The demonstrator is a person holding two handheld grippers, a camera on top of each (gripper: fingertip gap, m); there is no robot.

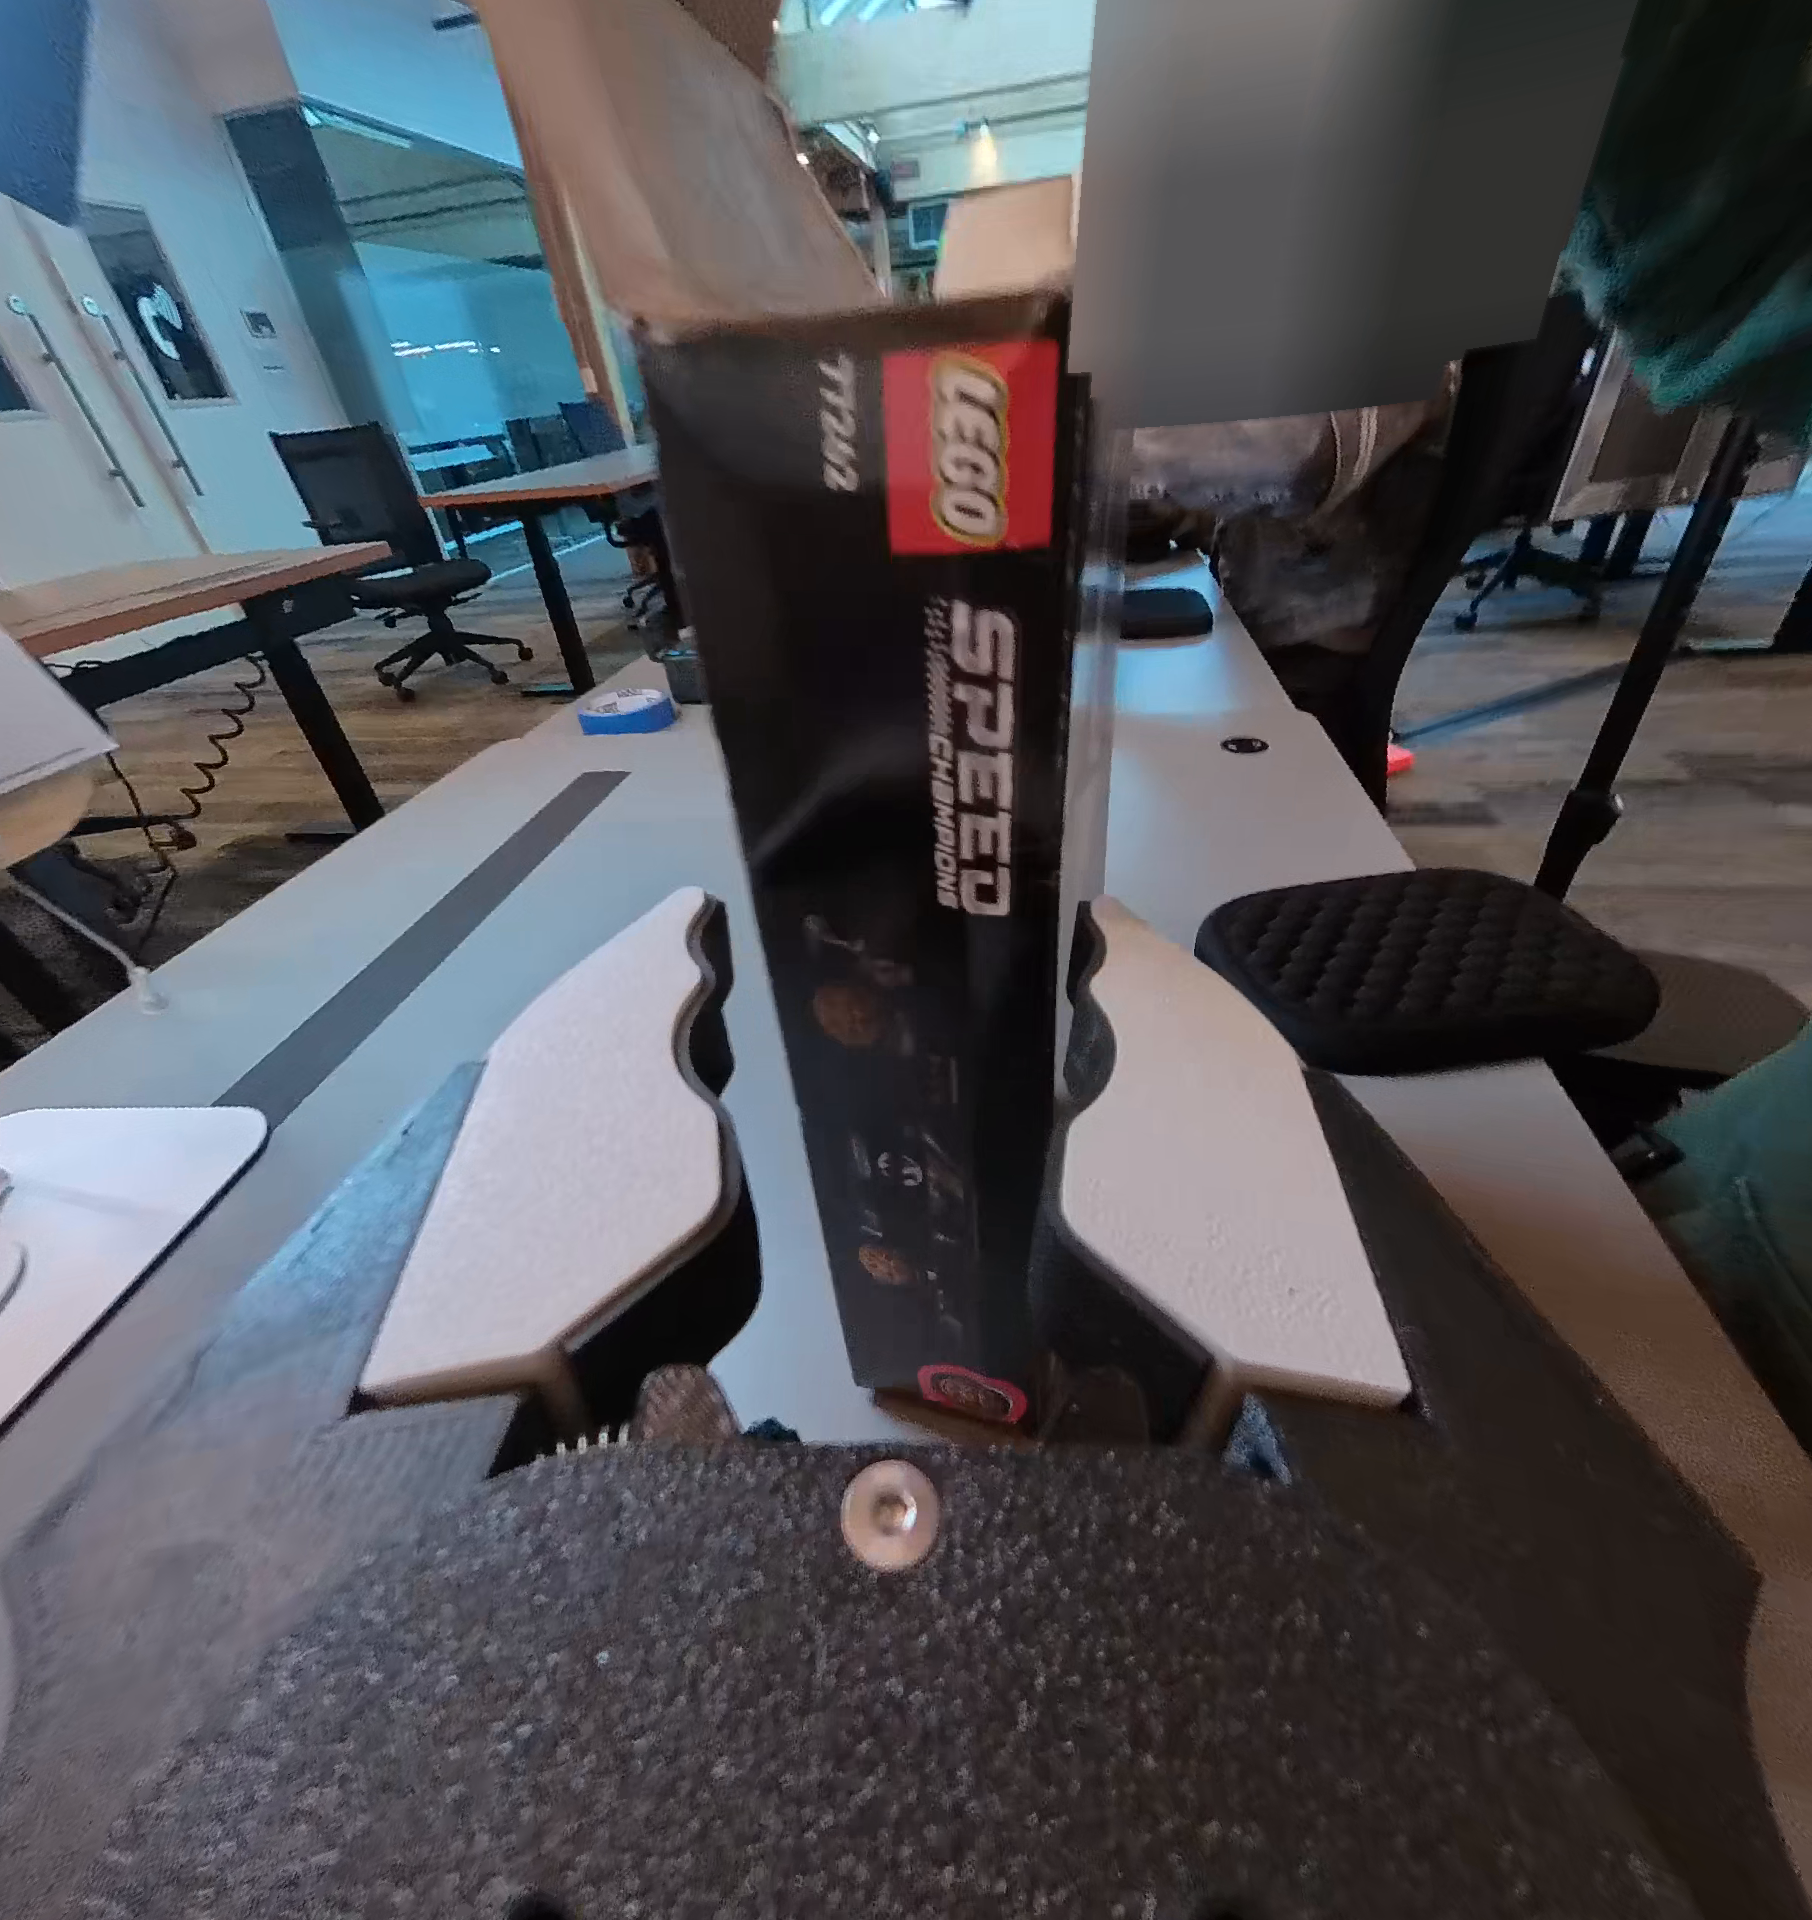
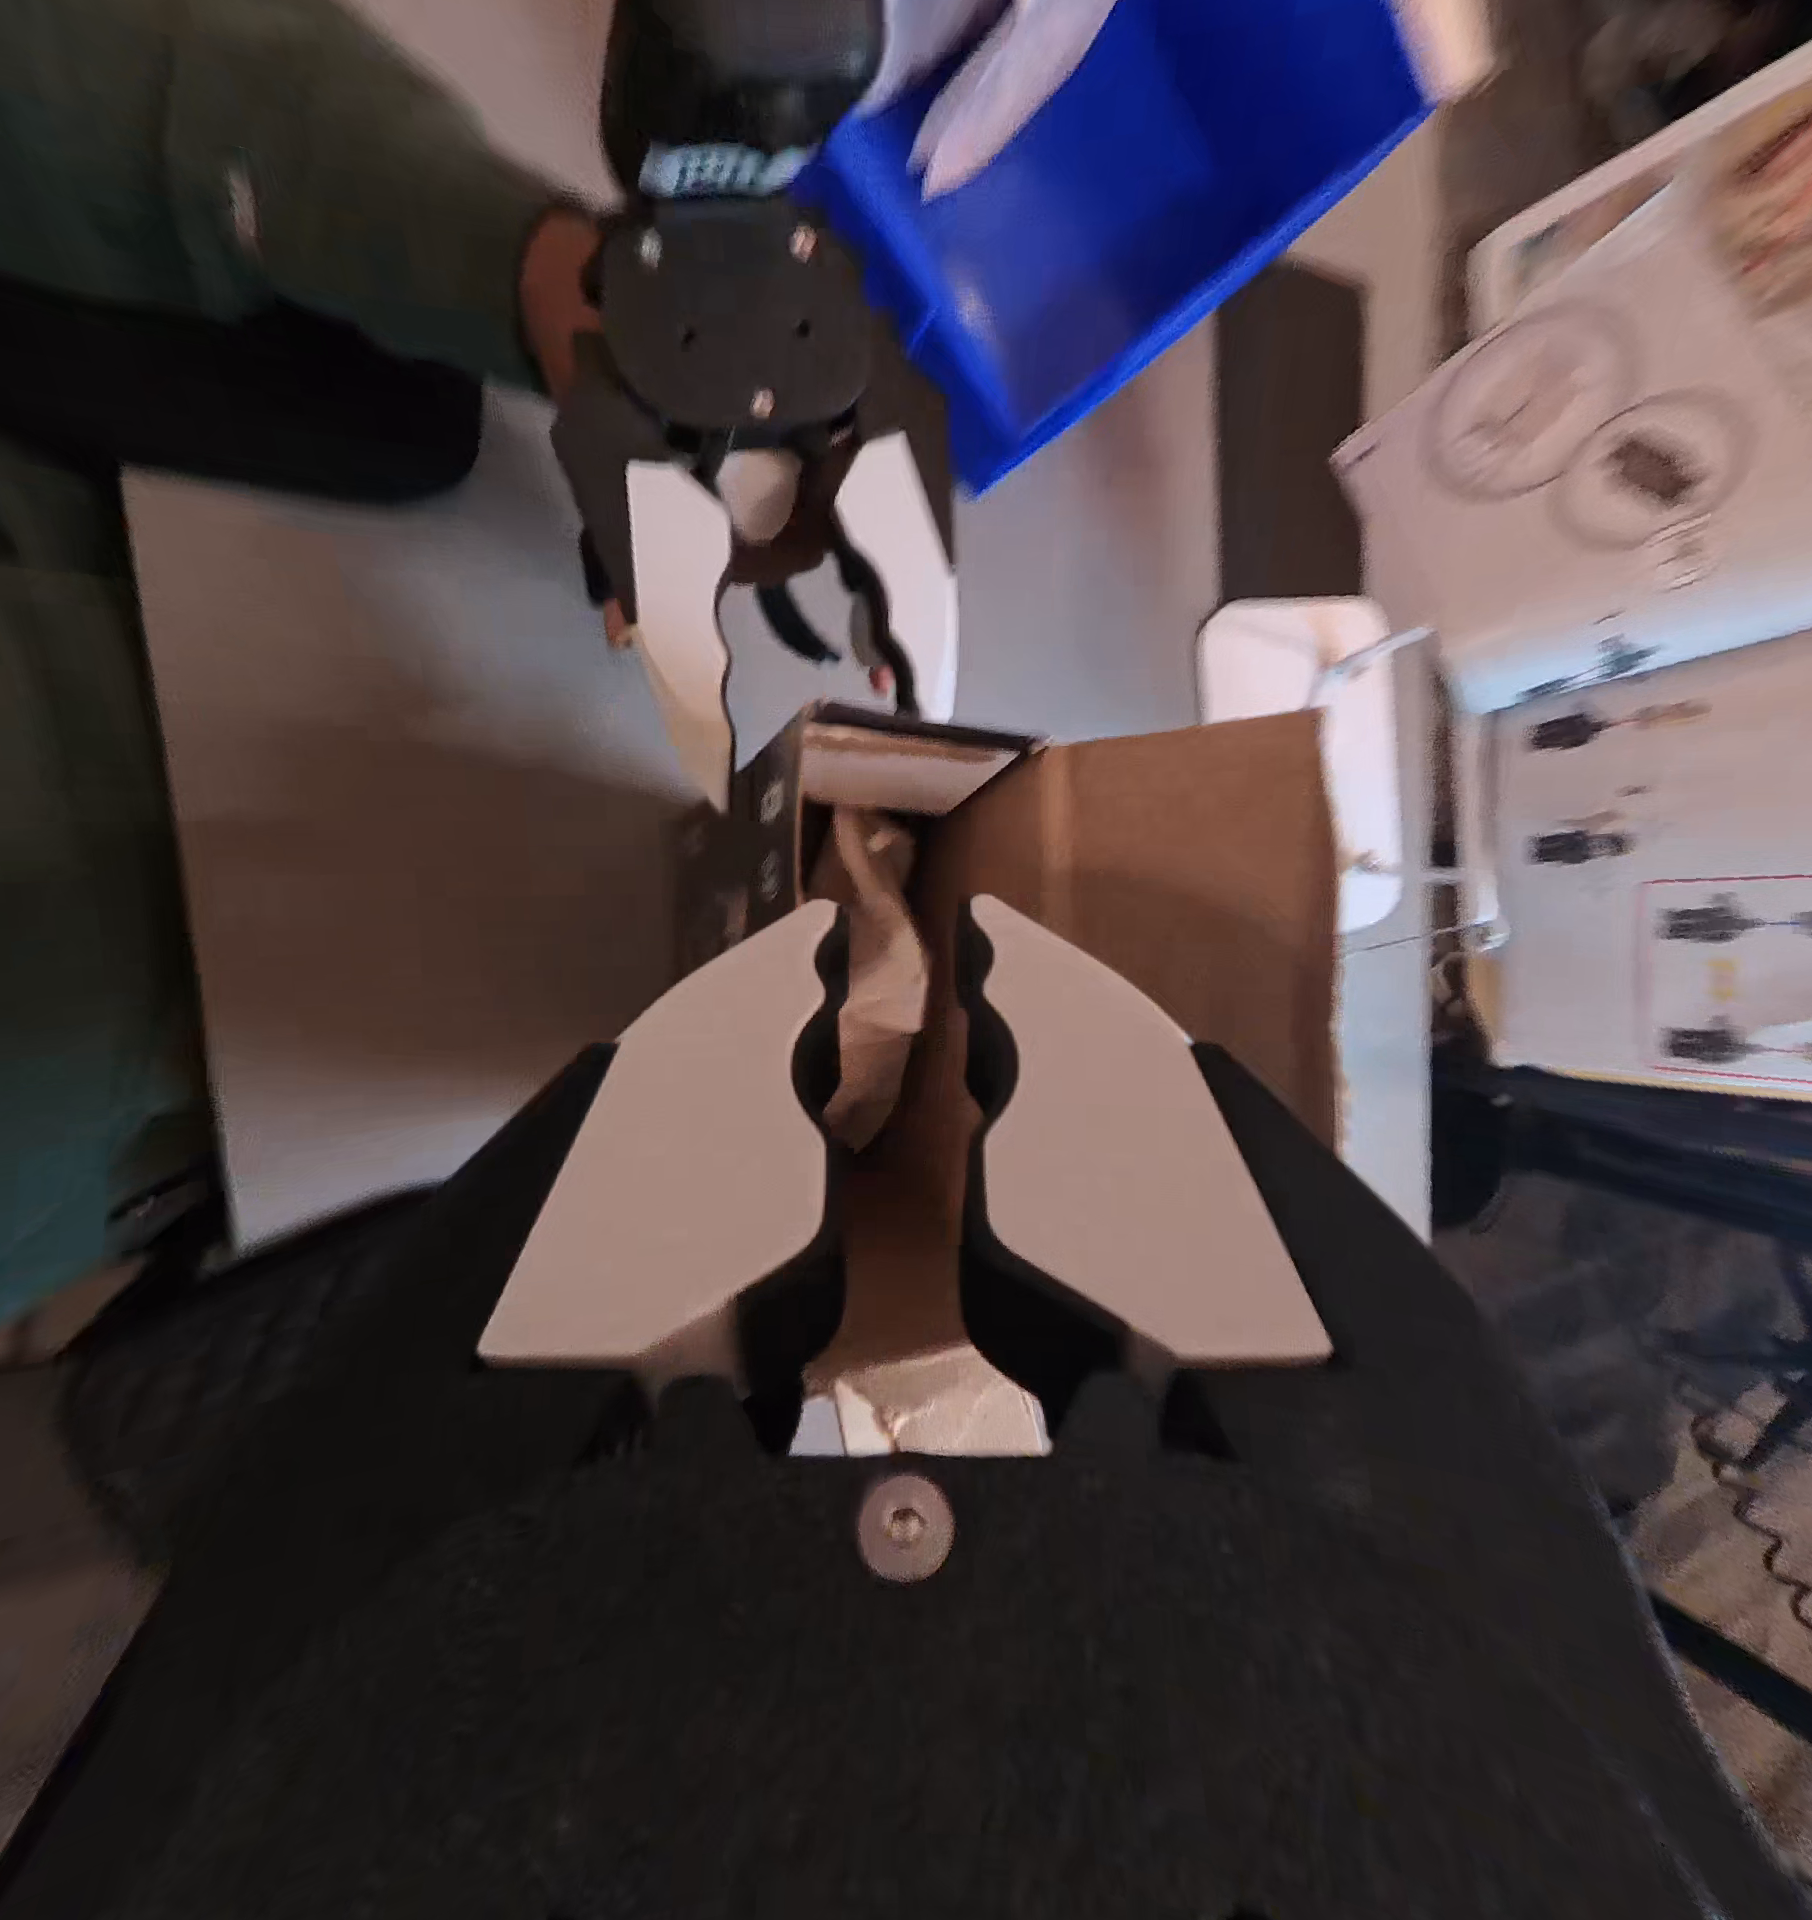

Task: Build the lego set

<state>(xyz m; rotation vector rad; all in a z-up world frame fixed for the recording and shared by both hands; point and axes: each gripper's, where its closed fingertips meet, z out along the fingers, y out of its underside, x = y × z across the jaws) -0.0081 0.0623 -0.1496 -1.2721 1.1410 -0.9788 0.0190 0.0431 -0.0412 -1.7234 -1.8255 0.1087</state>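
Note:
A black lego box (image 1: 912,831) stands on end between the fingers of my left gripper (image 1: 897,914), which is shut on its lower part and holds it above the grey table (image 1: 1245,831). Its brown top flaps are open. In the right wrist view I look into the box's open end (image 2: 1141,883), with the left gripper (image 2: 819,717) holding its far side. My right gripper (image 2: 904,909) is at the box mouth, shut on a crumpled pale paper bag (image 2: 876,987) that reaches from inside the box back between the fingers.
A blue bin (image 2: 1110,229) sits beyond the left gripper. Printed instruction sheets (image 2: 1660,831) lie to the right. A blue tape roll (image 1: 623,712) lies on the table's far left. A black chair armrest (image 1: 1421,966) is at the right edge. A person's green sleeve (image 2: 206,208) is at left. My hands' fingertips stand some 12 cm from each other.

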